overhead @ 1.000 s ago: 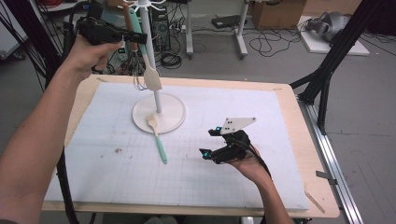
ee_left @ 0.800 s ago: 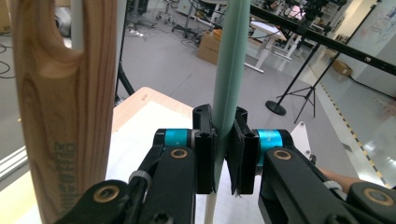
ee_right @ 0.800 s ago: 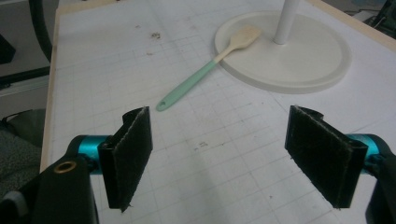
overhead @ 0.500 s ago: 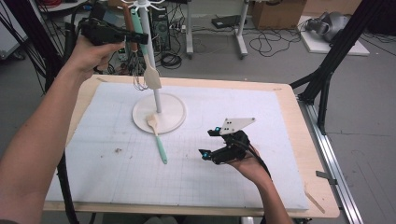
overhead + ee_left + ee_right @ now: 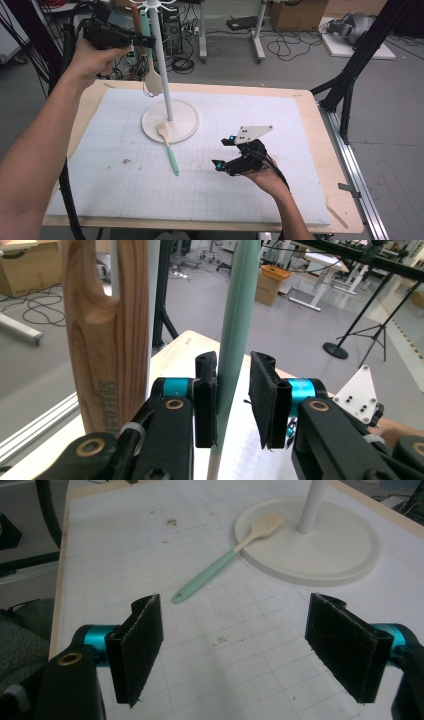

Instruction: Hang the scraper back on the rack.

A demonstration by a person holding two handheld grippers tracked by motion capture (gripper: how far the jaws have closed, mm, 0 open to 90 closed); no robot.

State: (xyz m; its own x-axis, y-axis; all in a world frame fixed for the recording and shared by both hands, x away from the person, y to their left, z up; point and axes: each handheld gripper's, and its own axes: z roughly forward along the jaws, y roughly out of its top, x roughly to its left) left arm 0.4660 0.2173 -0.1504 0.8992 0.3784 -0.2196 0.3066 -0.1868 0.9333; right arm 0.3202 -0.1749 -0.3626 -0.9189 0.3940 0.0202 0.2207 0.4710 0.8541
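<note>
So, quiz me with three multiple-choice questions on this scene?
1. The mint-green-handled, pale-headed spatula lying on the table rests its head on: A the white stand's round base; B the floor; C a bowl.
2. The hanging handle between the left hand-held gripper's jaws is: A red; B mint green; C black.
3. The right hand-held gripper is: A shut on a spoon; B gripping the pole; C open, empty.
A: head overlaps base. B: green shows between jaws that have just been opening. C: pads wide apart, empty.
</note>
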